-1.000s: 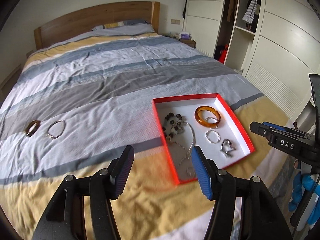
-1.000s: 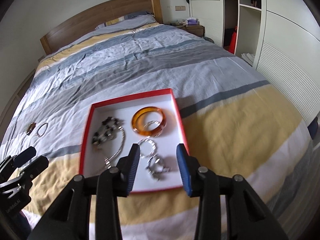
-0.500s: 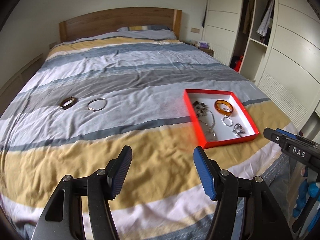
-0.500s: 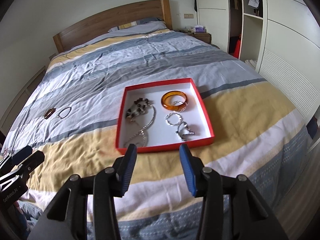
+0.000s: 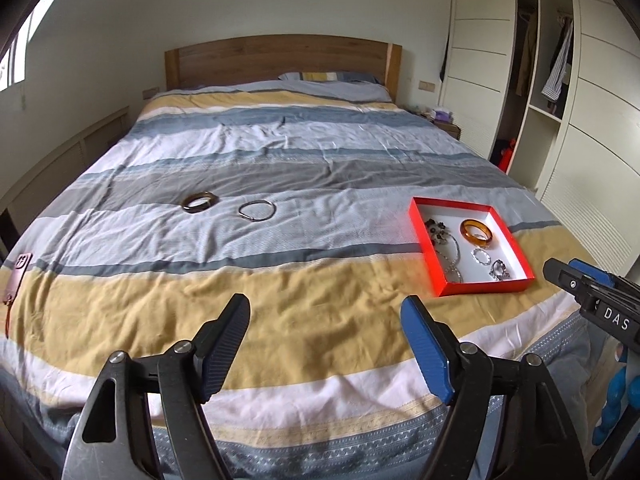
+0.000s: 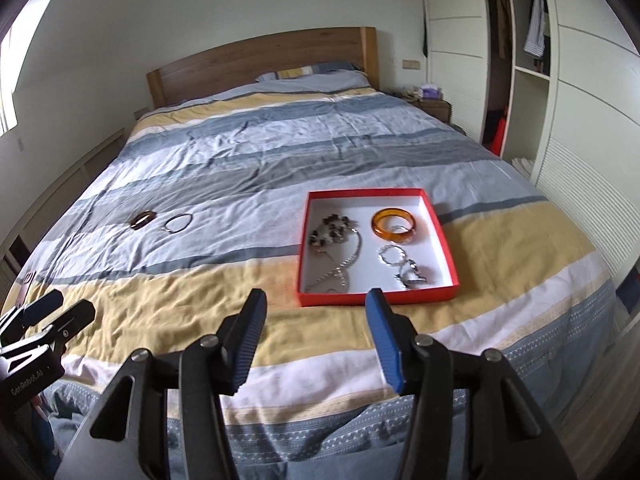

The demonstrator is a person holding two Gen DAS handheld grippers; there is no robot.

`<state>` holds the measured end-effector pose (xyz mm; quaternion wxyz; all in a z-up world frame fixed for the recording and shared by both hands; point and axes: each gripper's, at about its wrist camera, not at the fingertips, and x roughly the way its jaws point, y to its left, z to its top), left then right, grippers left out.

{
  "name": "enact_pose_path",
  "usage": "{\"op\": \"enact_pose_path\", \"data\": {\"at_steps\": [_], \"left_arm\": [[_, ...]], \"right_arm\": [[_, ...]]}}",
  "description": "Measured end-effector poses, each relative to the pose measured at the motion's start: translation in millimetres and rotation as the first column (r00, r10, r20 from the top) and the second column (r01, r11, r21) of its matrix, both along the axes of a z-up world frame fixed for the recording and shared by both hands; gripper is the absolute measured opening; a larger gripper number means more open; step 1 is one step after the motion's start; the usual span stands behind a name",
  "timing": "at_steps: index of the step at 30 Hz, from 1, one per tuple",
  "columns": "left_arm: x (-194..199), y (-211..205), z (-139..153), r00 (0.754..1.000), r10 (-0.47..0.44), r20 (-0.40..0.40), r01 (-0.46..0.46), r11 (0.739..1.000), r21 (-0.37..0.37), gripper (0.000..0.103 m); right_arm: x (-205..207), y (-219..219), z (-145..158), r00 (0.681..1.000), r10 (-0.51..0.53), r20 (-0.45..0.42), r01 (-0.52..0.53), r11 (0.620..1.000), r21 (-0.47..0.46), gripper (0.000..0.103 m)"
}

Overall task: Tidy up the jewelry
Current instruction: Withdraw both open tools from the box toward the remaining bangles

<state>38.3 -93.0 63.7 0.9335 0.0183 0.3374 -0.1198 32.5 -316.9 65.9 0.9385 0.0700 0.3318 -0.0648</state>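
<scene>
A red box (image 5: 444, 284) (image 6: 376, 296) with a white inside lies on the striped bed. It holds an amber bangle (image 5: 476, 232) (image 6: 393, 221), a dark beaded bracelet (image 6: 332, 230), a silver chain (image 6: 344, 268) and silver rings (image 6: 392, 256). A dark brown bangle (image 5: 199, 202) (image 6: 142, 219) and a thin silver bangle (image 5: 257, 210) (image 6: 178, 223) lie loose on the bed to the left. My left gripper (image 5: 326, 316) and right gripper (image 6: 316, 308) are open and empty, held back over the foot of the bed.
A pink phone case (image 5: 16, 276) lies at the bed's left edge. A wooden headboard (image 5: 280, 58) is at the far end. White wardrobes (image 5: 592, 120) stand along the right, with a nightstand (image 6: 434, 106) beside the bed.
Both grippers have pulled back and up from the red box towards the foot of the bed. The box and loose bangles look smaller and farther away. Both stay open.
</scene>
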Motion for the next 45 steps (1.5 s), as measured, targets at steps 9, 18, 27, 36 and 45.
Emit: {"op": "enact_pose_path", "data": {"at_steps": [9, 18, 27, 36, 45], "left_arm": [[-20, -4, 7, 1.000, 0.001, 0.023, -0.002, 0.999, 0.033, 0.081], [-33, -6, 5, 0.999, -0.012, 0.030, 0.010, 0.999, 0.047, 0.084], [-36, 3, -2, 1.000, 0.012, 0.020, -0.012, 0.999, 0.034, 0.084], [-35, 17, -6, 0.996, 0.083, 0.024, -0.084, 0.996, 0.038, 0.087], [-33, 26, 7, 0.982, 0.164, 0.092, -0.168, 0.985, 0.040, 0.090]], "right_arm": [[-20, 6, 9, 0.999, 0.023, 0.049, -0.024, 1.000, 0.012, 0.050], [-27, 20, 9, 0.997, 0.052, 0.062, -0.052, 0.999, 0.012, 0.051], [-25, 39, 3, 0.994, 0.096, 0.056, -0.097, 0.995, 0.010, 0.051], [-21, 58, 1, 0.987, 0.150, 0.060, -0.151, 0.989, 0.002, 0.051], [-15, 65, 8, 0.981, 0.169, 0.090, -0.168, 0.986, -0.024, 0.053]]}}
